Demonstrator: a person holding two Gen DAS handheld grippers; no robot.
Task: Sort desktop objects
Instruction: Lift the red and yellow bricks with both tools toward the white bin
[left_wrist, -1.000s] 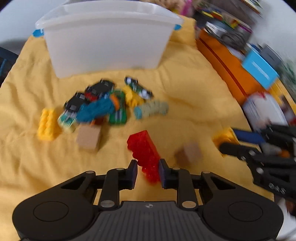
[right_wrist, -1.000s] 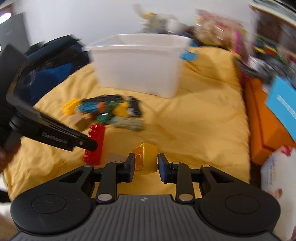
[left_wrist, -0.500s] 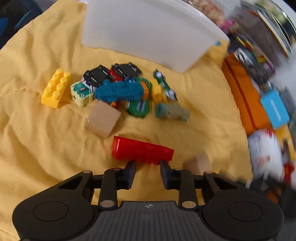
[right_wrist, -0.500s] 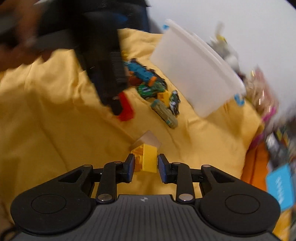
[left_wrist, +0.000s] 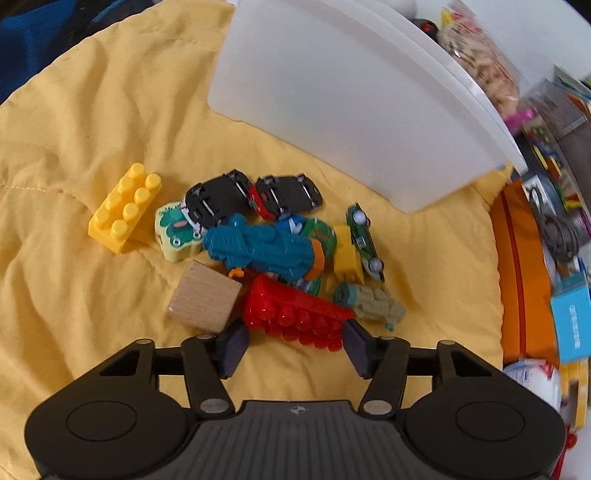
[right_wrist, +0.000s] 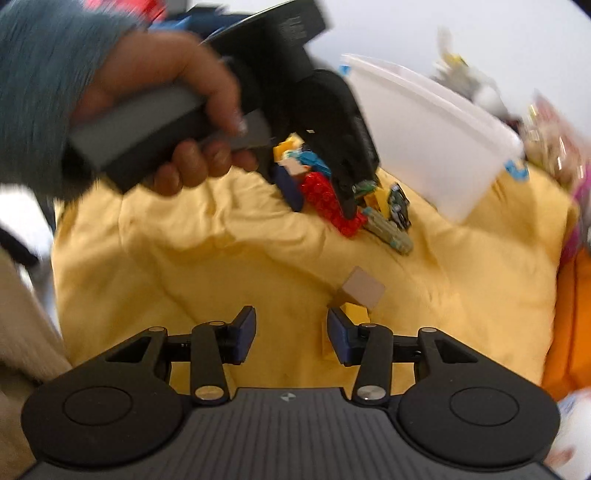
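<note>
The left gripper (left_wrist: 293, 345) is seen with its jaws spread wide and nothing clamped; the red studded brick (left_wrist: 295, 314) lies on the yellow cloth (left_wrist: 74, 122) just ahead of the fingertips, spanning the gap between them, with the wooden cube (left_wrist: 204, 295) touching its left end and the pile of toy cars (left_wrist: 284, 195) behind it, in front of the white bin (left_wrist: 351, 103). The right gripper (right_wrist: 291, 334) is likewise held wide open and empty, and a small yellow block (right_wrist: 355, 312) is found resting on the cloth just beside its right fingertip, with a pale square piece (right_wrist: 362, 288) just beyond that block.
</note>
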